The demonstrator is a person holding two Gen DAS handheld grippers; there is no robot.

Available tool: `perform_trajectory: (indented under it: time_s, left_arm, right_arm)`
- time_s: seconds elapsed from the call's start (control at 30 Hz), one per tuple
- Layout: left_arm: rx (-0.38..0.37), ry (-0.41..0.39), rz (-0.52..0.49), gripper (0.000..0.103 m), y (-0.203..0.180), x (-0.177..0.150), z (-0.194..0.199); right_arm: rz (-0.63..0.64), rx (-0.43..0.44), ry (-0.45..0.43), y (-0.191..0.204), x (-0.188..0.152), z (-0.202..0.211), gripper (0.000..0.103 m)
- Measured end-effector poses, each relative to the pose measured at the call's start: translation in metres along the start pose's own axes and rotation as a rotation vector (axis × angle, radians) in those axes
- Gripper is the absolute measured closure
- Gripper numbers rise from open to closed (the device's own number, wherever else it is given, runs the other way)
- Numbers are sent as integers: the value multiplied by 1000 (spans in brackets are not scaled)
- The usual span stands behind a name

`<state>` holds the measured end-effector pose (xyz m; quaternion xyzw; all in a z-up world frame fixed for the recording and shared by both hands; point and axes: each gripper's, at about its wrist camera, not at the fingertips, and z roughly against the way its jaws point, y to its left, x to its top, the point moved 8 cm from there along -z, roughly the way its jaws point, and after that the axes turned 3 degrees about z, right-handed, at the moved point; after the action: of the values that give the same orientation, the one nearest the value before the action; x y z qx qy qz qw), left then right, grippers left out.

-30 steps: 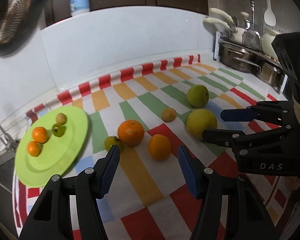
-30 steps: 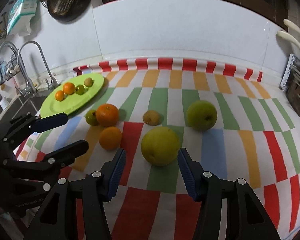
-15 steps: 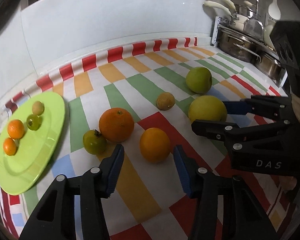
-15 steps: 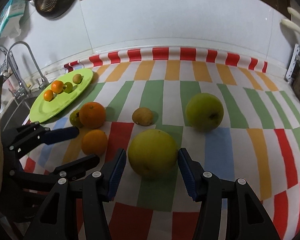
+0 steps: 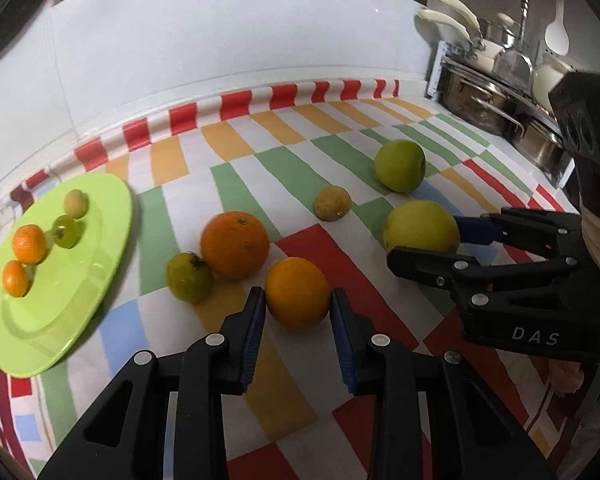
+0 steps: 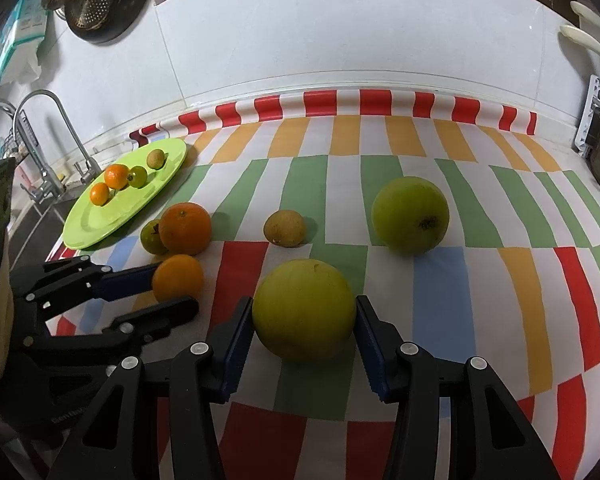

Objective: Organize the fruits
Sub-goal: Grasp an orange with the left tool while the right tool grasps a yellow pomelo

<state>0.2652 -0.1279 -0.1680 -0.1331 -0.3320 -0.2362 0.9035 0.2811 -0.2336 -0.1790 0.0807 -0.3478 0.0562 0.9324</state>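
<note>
A small orange lies on the checked cloth and my left gripper is shut on it, blue pads touching both sides. The right wrist view also catches this left gripper and its orange. A large yellow fruit sits between the pads of my right gripper, whose jaws are closing and touch its flanks. From the left wrist view the right gripper straddles the yellow fruit. A lime-green plate at the left holds several small fruits.
Loose on the cloth are a bigger orange, a small green fruit, a brown fruit and a green apple. Steel pots stand at the right. A faucet and sink lie past the plate.
Both grippers came forward and down over their fruits. The left jaws narrowed from wide apart until they touch the small orange. The right jaws drew in around the yellow fruit.
</note>
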Motion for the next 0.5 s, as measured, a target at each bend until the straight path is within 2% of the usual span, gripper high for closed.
perform_trajectory:
  time_s: [0.5]
  left_arm:
    - [59,-105,50,70,8,1,60]
  right_arm:
    - [50,42,-72,30,10,36,53]
